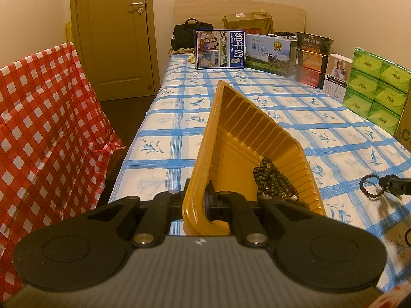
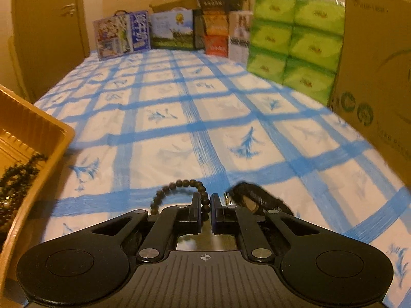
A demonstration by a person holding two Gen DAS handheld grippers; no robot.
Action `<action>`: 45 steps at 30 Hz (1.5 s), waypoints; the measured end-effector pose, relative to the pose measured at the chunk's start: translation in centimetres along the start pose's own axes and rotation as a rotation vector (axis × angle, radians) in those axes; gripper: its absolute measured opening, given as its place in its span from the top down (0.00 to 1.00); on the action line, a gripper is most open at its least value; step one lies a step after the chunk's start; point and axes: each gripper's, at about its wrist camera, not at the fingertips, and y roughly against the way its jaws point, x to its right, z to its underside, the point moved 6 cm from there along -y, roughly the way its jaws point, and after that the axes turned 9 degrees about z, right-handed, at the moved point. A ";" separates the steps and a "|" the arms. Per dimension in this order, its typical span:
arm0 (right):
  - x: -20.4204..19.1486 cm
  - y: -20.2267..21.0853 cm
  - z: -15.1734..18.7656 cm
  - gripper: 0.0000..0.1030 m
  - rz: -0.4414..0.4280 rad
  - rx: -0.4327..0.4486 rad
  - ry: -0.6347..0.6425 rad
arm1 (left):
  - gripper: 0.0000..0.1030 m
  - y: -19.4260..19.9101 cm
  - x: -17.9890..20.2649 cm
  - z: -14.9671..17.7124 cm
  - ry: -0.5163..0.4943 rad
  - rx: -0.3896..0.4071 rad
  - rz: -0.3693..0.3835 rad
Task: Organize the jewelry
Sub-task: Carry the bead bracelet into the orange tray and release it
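Observation:
My left gripper [image 1: 199,195] is shut on the near rim of a golden plastic tray [image 1: 246,133], which it holds tilted above the blue-checked bed cover. A heap of dark bead strings [image 1: 274,179] lies in the tray's low right corner. In the right wrist view my right gripper [image 2: 205,202] is shut on a dark bead bracelet [image 2: 185,181], whose loop arcs out to the left of the fingers. A black strap-like item [image 2: 257,196] lies just right of the fingertips. The left wrist view shows the bracelet [image 1: 360,185] at the right gripper's [image 1: 395,184] tip, right of the tray.
Milk cartons [image 1: 218,48], stacked food boxes [image 1: 312,59] and green tissue packs [image 1: 377,89] line the bed's far end and right side. A cardboard box [image 2: 380,77] stands close on the right. A red checked cloth [image 1: 46,128] and a door [image 1: 115,33] are on the left.

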 end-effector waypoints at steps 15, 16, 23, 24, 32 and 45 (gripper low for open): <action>-4.2 7.2 -4.8 0.94 -0.118 0.198 0.096 | 0.93 0.0 -0.1 0.0 0.001 -0.001 -0.001; -4.6 7.6 -5.0 0.94 -0.131 0.205 0.098 | 0.93 0.0 0.0 0.0 0.001 0.000 0.000; -7.7 10.1 -5.9 0.94 -0.235 0.228 0.132 | 0.93 0.0 0.0 0.0 0.000 -0.001 0.000; -8.3 10.4 -5.9 0.94 -0.257 0.227 0.140 | 0.93 0.0 0.0 0.0 0.000 -0.001 0.000; -13.6 12.7 -5.2 0.94 -0.452 0.189 0.186 | 0.93 0.0 -0.1 0.1 0.000 -0.001 0.000; -19.6 13.7 -3.1 0.94 -0.615 0.139 0.286 | 0.93 0.0 -0.1 0.2 0.001 -0.001 0.000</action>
